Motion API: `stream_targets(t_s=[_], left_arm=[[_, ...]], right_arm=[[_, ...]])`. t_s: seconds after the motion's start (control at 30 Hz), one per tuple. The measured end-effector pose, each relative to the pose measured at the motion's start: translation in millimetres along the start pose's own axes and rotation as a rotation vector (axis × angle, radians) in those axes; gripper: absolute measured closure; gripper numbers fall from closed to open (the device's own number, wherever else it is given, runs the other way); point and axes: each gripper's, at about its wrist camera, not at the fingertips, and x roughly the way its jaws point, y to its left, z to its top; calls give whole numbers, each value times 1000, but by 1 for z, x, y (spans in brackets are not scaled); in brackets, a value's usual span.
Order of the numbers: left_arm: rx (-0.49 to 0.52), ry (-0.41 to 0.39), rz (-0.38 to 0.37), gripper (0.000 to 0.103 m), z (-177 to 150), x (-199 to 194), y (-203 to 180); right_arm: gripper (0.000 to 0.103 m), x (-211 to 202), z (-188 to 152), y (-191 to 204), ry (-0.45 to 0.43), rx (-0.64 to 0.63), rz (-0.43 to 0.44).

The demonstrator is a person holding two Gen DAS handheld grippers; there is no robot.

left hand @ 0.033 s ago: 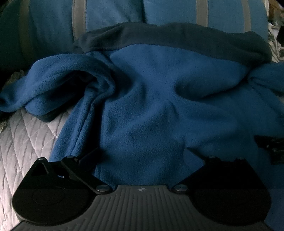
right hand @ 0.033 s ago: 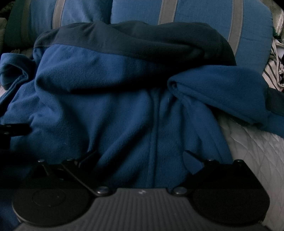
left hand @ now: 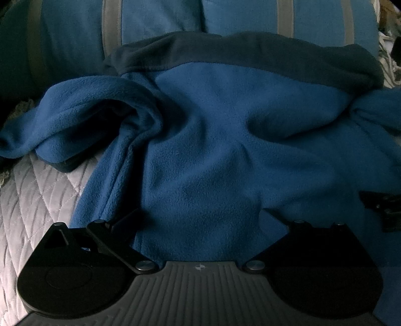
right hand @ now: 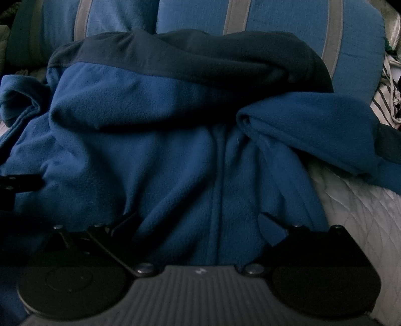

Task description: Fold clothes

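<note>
A blue fleece jacket (left hand: 213,150) lies rumpled on the bed, its dark navy band (left hand: 250,55) at the far end. One sleeve (left hand: 75,125) bunches out to the left, and the other sleeve (right hand: 313,130) folds across to the right. My left gripper (left hand: 199,213) is open over the near part of the fleece, fingers wide apart and pressing on nothing. My right gripper (right hand: 198,215) is open in the same way beside it. Each gripper shows at the edge of the other's view: the right gripper (left hand: 381,208), the left gripper (right hand: 17,183).
Under the jacket is a white quilted cover, bare at the left (left hand: 37,188) and at the right (right hand: 363,213). Two blue pillows with grey stripes (left hand: 163,20) (right hand: 275,25) stand behind it. A striped cloth (right hand: 386,100) lies at the far right.
</note>
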Motion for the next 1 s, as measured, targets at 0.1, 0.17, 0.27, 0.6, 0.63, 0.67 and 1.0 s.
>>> stream_targets(t_s=[0.1, 0.17, 0.27, 0.6, 0.63, 0.67, 1.0], left_arm=[[-3, -2, -3, 0, 0, -1, 0], [-4, -3, -4, 0, 0, -1, 1], [-7, -4, -7, 0, 0, -2, 1], [-2, 2, 0, 0, 1, -3, 0], [-3, 2, 0, 0, 1, -4, 0], [-3, 2, 0, 0, 1, -4, 0], [-2, 3, 1, 0, 0, -5, -1]], right_arm=[[0, -1, 0, 0, 0, 0, -1], [0, -1, 1, 0, 0, 1, -1], [0, -1, 1, 1, 0, 1, -2], [0, -1, 1, 2, -5, 1, -5], [0, -1, 0, 2, -5, 1, -6], [0, -1, 0, 2, -5, 1, -5], [0, -1, 2, 0, 2, -3, -5]])
